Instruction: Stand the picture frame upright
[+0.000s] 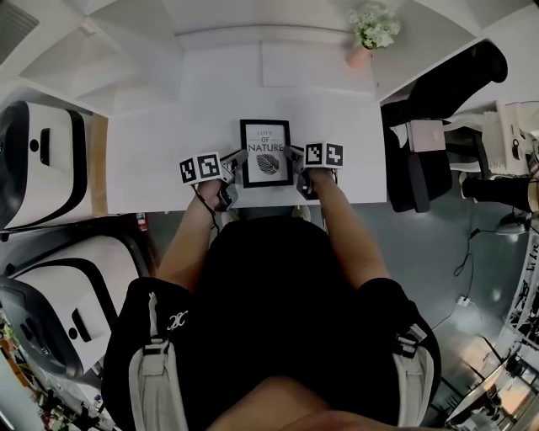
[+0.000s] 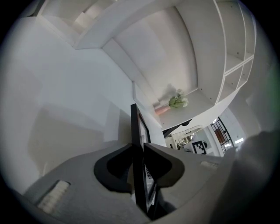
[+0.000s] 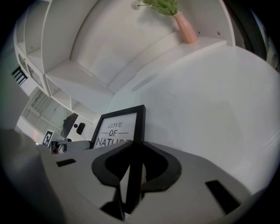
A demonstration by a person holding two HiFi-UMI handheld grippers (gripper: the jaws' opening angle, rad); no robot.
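White bench [image 1: 152, 160], centre of frame. Pink vase [image 1: 360, 55] holding white-green flowers [image 1: 376, 25] at its far side, upper right. White shelving [image 2: 238, 65] behind. Black chair [image 1: 438, 93] at right edge. White, black-trimmed rounded units [image 1: 50, 181] along left. Grey floor [image 1: 438, 252], lower right.

a picture frame [image 1: 266, 153] is on the desk [image 1: 168, 168] near its front edge, the left gripper [image 1: 238, 162] on its left side, the right gripper [image 1: 295, 158] on its right. a vase [image 1: 360, 54] stands behind, on the back ledge.
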